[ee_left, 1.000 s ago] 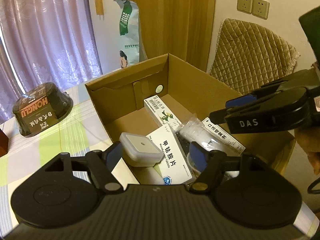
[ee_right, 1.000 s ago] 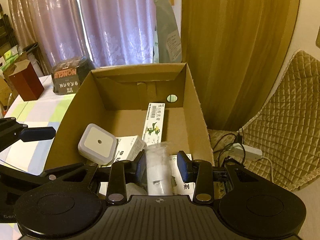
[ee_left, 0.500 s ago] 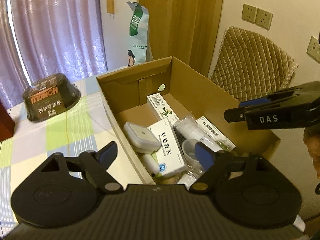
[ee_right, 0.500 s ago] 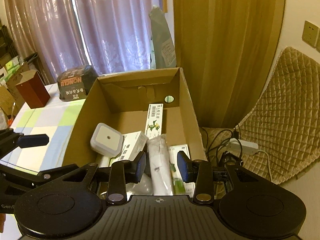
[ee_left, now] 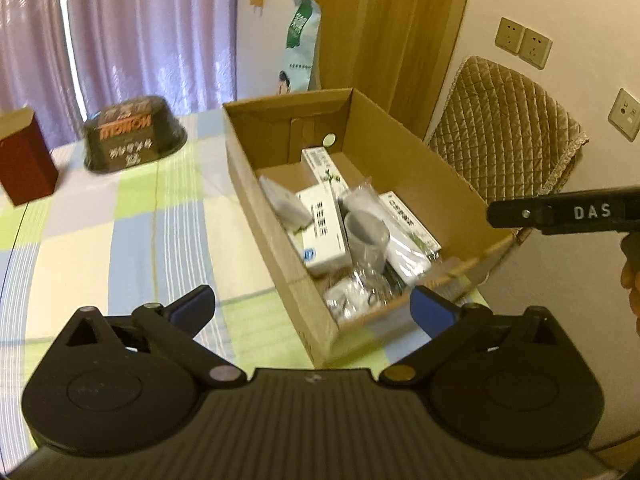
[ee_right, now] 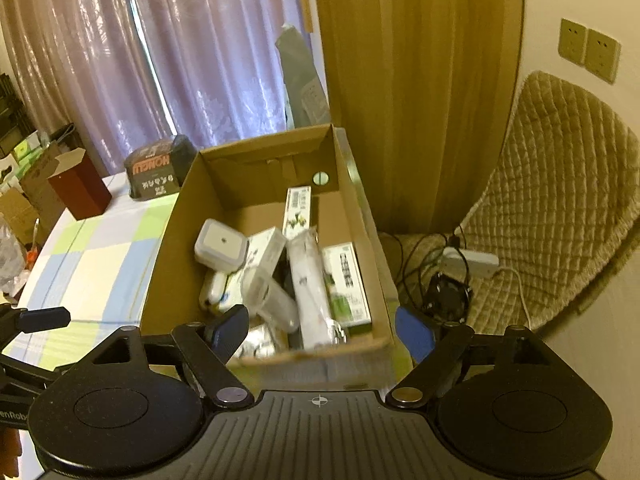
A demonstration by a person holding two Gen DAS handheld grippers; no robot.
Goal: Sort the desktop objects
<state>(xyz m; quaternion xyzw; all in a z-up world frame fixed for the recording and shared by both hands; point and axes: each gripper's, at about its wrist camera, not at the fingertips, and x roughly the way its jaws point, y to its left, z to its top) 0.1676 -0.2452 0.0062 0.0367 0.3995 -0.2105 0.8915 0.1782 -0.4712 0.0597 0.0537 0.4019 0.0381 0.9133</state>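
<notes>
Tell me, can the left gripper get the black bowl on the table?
Probably yes. The left gripper is open and empty, and only bare tablecloth lies between it and the black bowl; the cardboard box sits off to the side.

The open brown cardboard box (ee_right: 362,236) sits at the right edge of the checked-cloth surface (ee_left: 120,248). In it, white medicine cartons (ee_right: 346,284) lie beside a clear plastic cup (ee_right: 270,300) and a square white lidded container (ee_right: 220,244). Left of the box, further back, a dark upturned bowl (ee_left: 134,138) rests on the surface, with a dark red carton (ee_left: 24,164) further left.
</notes>
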